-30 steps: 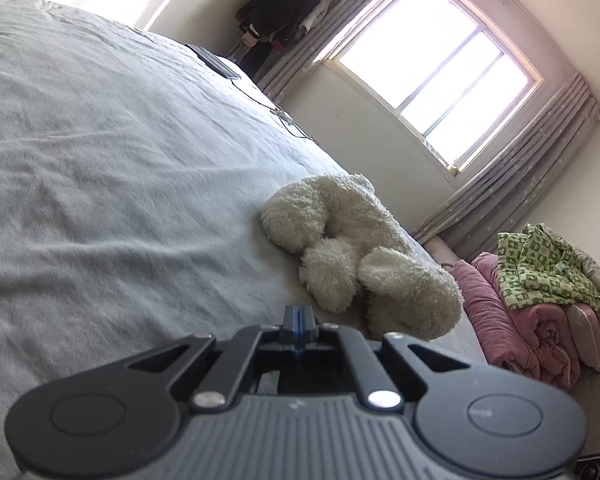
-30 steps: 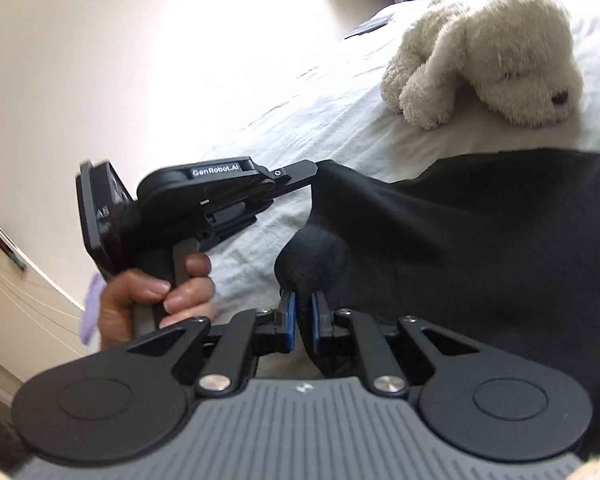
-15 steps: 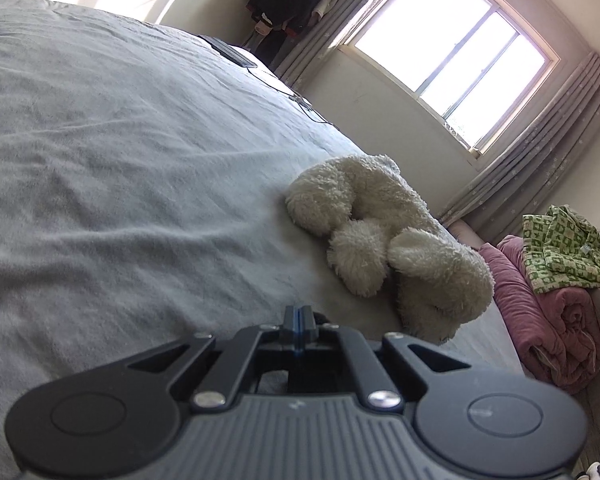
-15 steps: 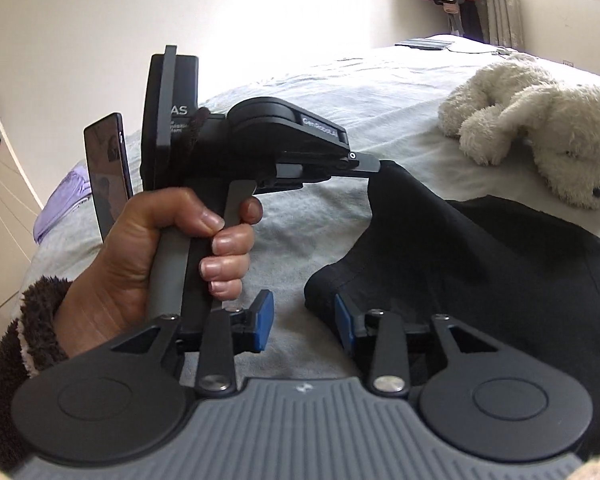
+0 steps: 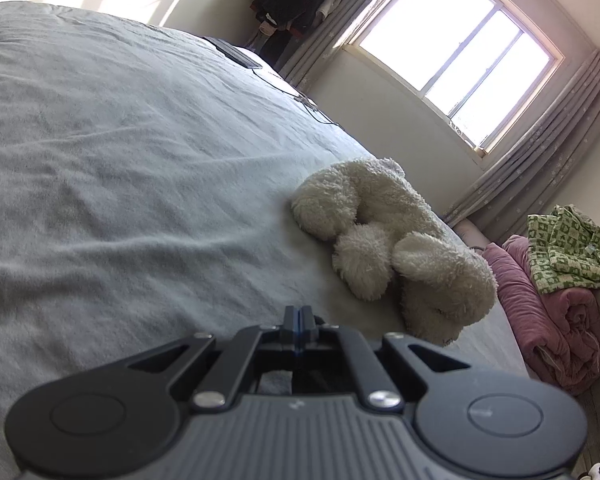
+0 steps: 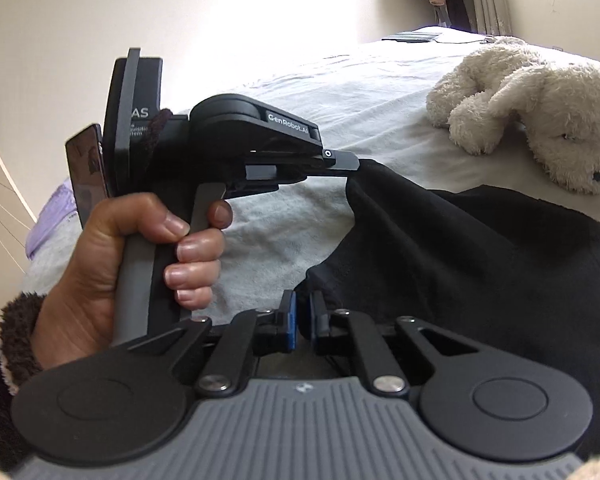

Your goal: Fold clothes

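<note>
A black garment (image 6: 480,264) lies spread across the pale grey bed (image 6: 340,92), filling the right and lower part of the right wrist view. The left gripper (image 6: 354,166), held by a person's hand (image 6: 112,256) with a fuzzy brown sleeve (image 6: 4,344) at the wrist, has its fingers closed on an upper corner of the garment, lifting that edge clear of the sheet. In its own wrist view, the left gripper (image 5: 298,326) shows both fingers pressed together with no gap, and a sliver of dark cloth at the tips.

The right gripper (image 6: 302,320) sits at a bunched lower fold of the same garment. Its blue pads (image 6: 290,322) stand a narrow gap apart, with black cloth at the gap; I cannot tell whether they pinch it.

A white plush dog (image 6: 540,120) lies on the bed just beyond the garment's far edge, apart from it. Past the bed, a pink quilt (image 5: 540,320) carries a green patterned garment (image 5: 564,256) below the window (image 5: 452,52).
</note>
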The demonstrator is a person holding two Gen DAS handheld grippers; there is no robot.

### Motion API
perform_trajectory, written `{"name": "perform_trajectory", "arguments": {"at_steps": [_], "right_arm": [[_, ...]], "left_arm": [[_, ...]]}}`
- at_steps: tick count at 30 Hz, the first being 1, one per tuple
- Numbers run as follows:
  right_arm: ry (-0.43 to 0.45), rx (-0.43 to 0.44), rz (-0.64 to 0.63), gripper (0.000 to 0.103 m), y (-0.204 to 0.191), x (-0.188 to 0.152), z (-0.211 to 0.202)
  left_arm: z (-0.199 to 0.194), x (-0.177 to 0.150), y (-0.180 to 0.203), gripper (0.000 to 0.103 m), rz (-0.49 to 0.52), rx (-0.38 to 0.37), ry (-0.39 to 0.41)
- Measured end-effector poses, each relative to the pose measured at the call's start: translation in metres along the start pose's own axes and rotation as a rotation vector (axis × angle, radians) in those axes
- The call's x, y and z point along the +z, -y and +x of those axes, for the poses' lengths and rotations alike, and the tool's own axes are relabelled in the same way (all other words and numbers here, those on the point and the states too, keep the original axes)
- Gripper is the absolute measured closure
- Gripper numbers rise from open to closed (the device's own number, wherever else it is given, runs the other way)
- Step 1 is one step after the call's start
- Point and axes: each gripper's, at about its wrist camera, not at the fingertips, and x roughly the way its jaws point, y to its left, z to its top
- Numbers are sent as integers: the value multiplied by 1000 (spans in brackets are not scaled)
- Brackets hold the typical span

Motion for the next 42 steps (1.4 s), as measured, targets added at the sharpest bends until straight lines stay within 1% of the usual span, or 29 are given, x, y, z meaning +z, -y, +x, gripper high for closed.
{"name": "perform_trajectory", "arguments": {"at_steps": [1,3,4,5,7,8,9,10,11,12,13,14,15,17,20,23,25,27,30,32,34,35,36,37,38,39,40,41,42], "right_arm": [[4,32,24,95,2,1,-3],[-21,72,65,95,7,3,1],[-53,67,66,95,8,2,8],[-90,56,62,92,9,1,15],[-128,36,34,90,6,-2,26],[-124,31,29,86,7,0,24],[-115,28,25,78,9,4,19],[-106,25,22,69,11,7,15],[-76,2,16,54,15,12,8],[-40,-27,9,53,21,16,0],[-15,-75,11,53,29,22,-5],[8,-129,14,53,38,28,-10],[29,-200,16,53,51,35,-11],[44,-333,7,53,71,45,-11],[29,-447,-3,53,101,54,-5],[-4,-465,-17,53,117,55,5],[-37,-487,-48,53,122,51,13],[-45,-502,-75,54,123,47,19],[-30,-494,-54,54,126,48,16],[-27,-487,-48,57,127,48,14],[-29,-488,-48,57,126,48,14],[-31,-488,-49,60,125,47,14],[-33,-489,-51,66,124,47,15],[-35,-497,-58,69,120,47,18],[-36,-516,-70,74,116,47,20],[-38,-539,-84,79,113,47,22],[-36,-553,-94,85,111,47,23],[-33,-566,-104,95,108,46,24],[-27,-579,-110,99,105,46,25]], "left_arm": [[1,0,-1,103,2,26,-10],[8,-1,-4,103,10,96,-48],[12,-2,-7,102,5,110,-62],[14,-2,-9,102,-4,112,-67],[16,-4,-12,101,-12,110,-69],[16,-4,-11,100,-9,106,-66],[16,-4,-11,95,-6,101,-62],[16,-5,-10,93,-3,97,-58],[16,-5,-10,93,0,92,-55],[16,-6,-9,93,4,88,-51],[16,-6,-9,93,7,83,-47],[16,-7,-8,93,10,78,-44],[16,-7,-9,93,5,74,-43],[16,-6,-10,93,-7,64,-42],[16,-5,-12,93,-28,47,-42],[13,-3,-13,93,-50,8,-40],[14,-4,-11,92,-43,-20,-52],[17,-5,-7,92,-31,-46,-70],[17,-6,-2,90,-8,-67,-74],[17,-7,-2,85,-5,-71,-74],[21,-8,-1,83,7,-52,-91],[22,-9,0,83,17,-43,-92],[23,-10,1,84,27,-35,-93],[24,-11,1,85,37,-26,-94],[25,-11,1,88,42,-18,-93],[25,-10,0,102,40,-8,-95],[26,-10,-1,102,38,1,-96],[26,-10,-5,102,20,-7,-98],[25,-9,-5,102,15,-7,-89]]}}
